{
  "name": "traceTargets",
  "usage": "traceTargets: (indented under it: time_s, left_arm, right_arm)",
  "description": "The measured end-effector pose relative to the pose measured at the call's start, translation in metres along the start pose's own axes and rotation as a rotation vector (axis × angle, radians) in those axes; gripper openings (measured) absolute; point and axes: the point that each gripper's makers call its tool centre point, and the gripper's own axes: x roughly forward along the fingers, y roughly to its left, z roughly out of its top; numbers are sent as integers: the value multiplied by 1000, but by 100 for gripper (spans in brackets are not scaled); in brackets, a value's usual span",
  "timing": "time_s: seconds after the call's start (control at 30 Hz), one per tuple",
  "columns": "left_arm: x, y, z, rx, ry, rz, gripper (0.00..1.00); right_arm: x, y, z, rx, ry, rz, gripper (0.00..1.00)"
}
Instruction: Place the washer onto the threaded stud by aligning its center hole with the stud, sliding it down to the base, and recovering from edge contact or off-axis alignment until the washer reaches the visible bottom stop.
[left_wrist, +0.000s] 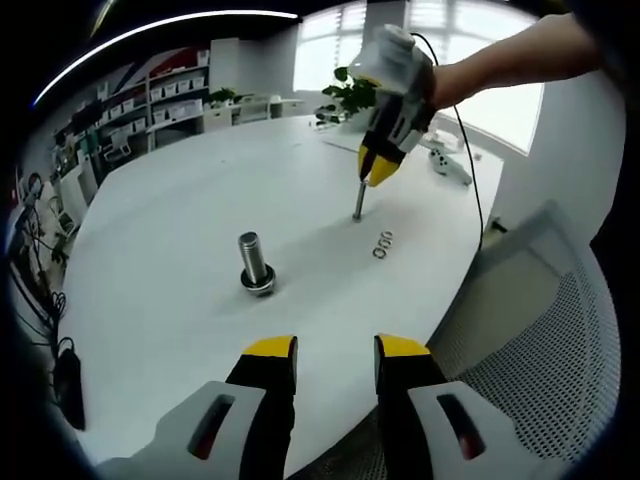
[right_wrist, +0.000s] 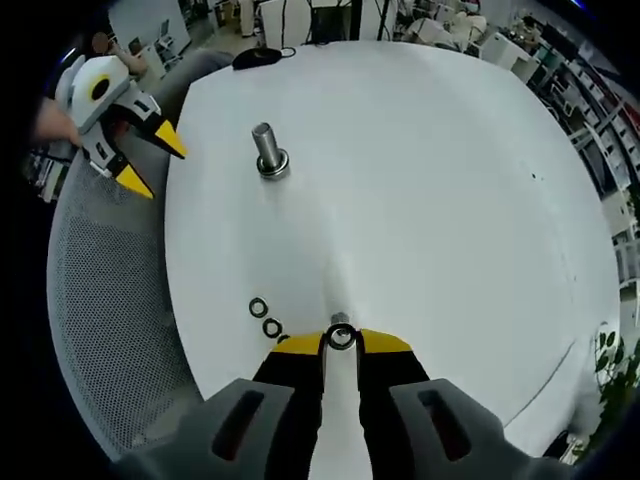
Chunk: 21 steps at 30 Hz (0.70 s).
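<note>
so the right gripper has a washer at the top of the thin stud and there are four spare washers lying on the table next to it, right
Not quite: there are two spare washers lying on the table beside the thin stud, not four; the right gripper view shows the pair. The rest holds: the right gripper has a washer between its fingers at the top of that stud.

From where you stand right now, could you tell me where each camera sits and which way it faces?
Left gripper view: rides the left tongs, open at the table's edge, facing the big bolt, right tongs and a forearm.
Right gripper view: rides the right tongs, shut on a washer at the thin stud, looking down.
Shared: bolt, loose washers.
</note>
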Motion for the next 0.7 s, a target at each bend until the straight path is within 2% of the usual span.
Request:
traceTargets:
  time_s: [0.2, 0.7]
  left_arm:
    - [0, 1, 0, -3, -2, 1, 29]
    - [1, -1, -1, 0, 3, -5, 28]
  right_arm:
    - [2, -3, 3, 4, -7, -2, 13]
    - [18, 0, -5, -15, 37, 21, 13]
